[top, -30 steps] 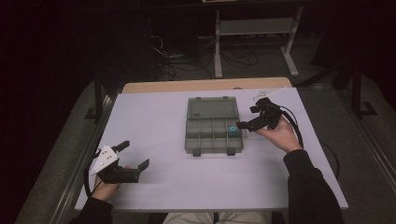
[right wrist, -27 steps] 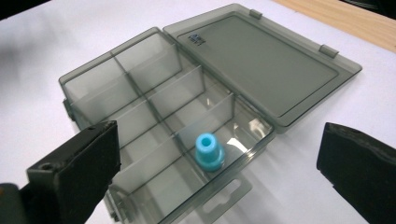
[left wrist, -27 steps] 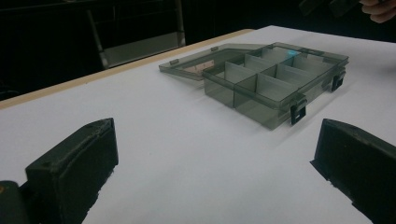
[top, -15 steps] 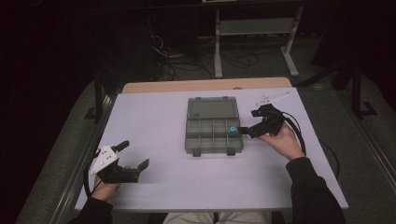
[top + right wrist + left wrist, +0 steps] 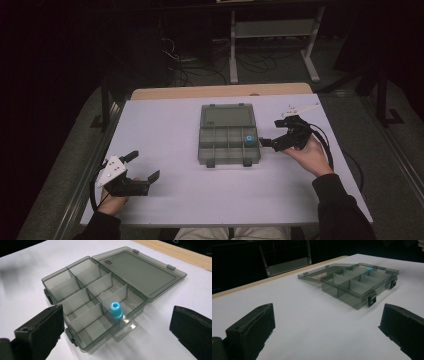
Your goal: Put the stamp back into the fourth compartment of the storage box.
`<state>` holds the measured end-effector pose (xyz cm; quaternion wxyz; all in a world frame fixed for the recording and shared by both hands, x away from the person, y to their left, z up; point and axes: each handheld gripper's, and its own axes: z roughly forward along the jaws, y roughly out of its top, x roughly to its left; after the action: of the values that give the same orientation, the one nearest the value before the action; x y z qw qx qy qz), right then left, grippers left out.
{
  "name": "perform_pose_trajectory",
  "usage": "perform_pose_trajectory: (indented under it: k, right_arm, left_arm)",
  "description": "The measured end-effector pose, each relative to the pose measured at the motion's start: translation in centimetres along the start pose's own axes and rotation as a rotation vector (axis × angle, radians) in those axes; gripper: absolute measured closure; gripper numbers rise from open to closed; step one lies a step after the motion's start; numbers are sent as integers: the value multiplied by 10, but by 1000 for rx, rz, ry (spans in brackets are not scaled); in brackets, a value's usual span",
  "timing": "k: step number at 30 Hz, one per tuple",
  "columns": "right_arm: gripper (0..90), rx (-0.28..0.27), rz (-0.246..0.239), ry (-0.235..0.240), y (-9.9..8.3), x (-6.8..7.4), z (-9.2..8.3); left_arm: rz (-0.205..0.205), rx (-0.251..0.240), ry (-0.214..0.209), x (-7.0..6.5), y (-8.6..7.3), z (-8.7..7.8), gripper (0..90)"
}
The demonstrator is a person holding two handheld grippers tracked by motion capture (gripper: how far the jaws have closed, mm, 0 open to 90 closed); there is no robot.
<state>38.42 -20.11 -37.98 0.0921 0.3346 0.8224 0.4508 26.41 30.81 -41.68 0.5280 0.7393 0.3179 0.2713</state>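
A clear grey compartment box (image 5: 204, 150) lies open mid-table, its lid (image 5: 227, 116) flat on the far side. A small blue cylindrical part (image 5: 248, 139) stands upright in the box's far-right compartment. My right gripper (image 5: 269, 132) is just right of the box, open, jaws pointing at it and holding nothing. Its own view shows the blue part (image 5: 116, 310) in the box (image 5: 82, 345) between the wide-apart jaws (image 5: 117, 323). My left gripper (image 5: 145, 165) rests open at the near left of the table. From there the box (image 5: 359, 296) is well ahead of the gripper (image 5: 327, 322).
The white table top (image 5: 165, 125) has a wooden strip (image 5: 220, 92) along its far edge. A small white object (image 5: 296, 107) lies at the far right behind the right hand. Cables and a metal stand (image 5: 272, 35) are on the dark floor beyond.
The right gripper has drifted slightly toward the person and to the right, away from the box. The blue part stays in its compartment. The left gripper has not moved.
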Motion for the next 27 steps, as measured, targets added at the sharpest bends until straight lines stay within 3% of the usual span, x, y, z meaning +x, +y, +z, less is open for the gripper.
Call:
perform_pose_trajectory:
  k: [13,27]
  right_arm:
    - [0,-12,41,-5,-18,-2,-9]
    - [0,-64,66,-25,-38,0,-19]
  left_arm:
    - [4,3,-1,0,0,0,0]
    - [5,2,0,0,0,0,0]
